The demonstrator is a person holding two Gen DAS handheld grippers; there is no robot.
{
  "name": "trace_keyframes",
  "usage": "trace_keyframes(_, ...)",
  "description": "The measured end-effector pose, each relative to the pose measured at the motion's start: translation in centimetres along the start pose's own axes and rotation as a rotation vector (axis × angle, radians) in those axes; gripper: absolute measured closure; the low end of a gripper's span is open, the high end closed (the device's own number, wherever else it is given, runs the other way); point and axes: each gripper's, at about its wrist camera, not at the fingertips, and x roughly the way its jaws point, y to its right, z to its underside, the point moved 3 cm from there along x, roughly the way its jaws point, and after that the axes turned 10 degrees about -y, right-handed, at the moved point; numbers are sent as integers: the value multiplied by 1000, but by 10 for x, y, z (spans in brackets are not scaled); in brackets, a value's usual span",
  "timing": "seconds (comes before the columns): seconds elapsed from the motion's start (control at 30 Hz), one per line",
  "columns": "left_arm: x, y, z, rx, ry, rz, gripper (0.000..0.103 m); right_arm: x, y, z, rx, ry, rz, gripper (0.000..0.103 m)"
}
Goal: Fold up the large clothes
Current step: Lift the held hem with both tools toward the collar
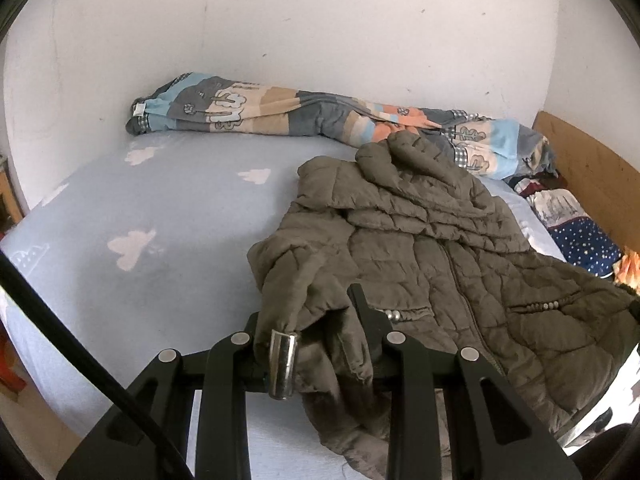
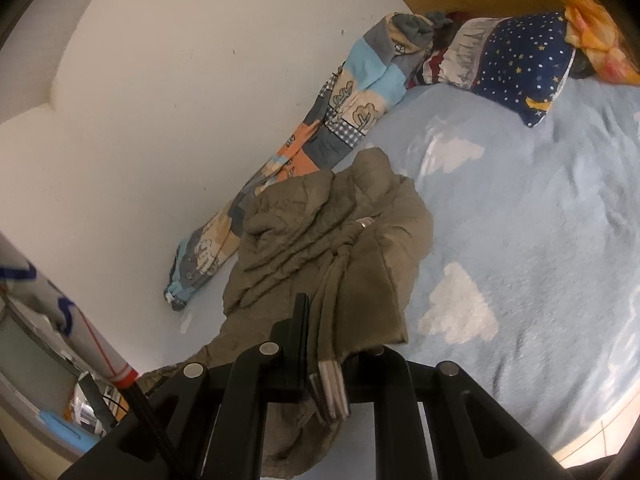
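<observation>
An olive quilted jacket [image 1: 440, 248] lies rumpled on the bed's light blue cloud-print sheet [image 1: 168, 208]. At the bottom of the left wrist view my left gripper [image 1: 316, 320] is shut on a bunched fold of its edge, lifted off the sheet. A shiny metal cord end [image 1: 282, 364] hangs by the left finger, which the fabric partly hides. In the right wrist view the jacket [image 2: 320, 232] is gathered in a heap. My right gripper [image 2: 324, 332] is shut on another part of its edge, with pale drawstrings [image 2: 332, 388] hanging between the fingers.
A rolled patchwork quilt [image 1: 280, 108] lies along the white wall behind the jacket. A star-print pillow [image 2: 516, 64] and an orange cloth [image 2: 596, 36] sit by the wooden headboard [image 1: 592, 176]. A white pole with a red band [image 2: 100, 344] stands left of the right gripper.
</observation>
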Motion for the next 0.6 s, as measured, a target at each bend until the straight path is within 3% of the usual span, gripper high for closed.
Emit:
trace_keyframes(0.27,-9,-9,-9,-37,-1,18,74,-31,0,1,16,16,-11,93)
trace_keyframes(0.4,-5,-8,-10,-55,-7,31,74,-23,2,0,20,-20,7,93)
trace_keyframes(0.6,-1,0,-8,-27,-24,19,74,8,22,6,97,-105,47,80)
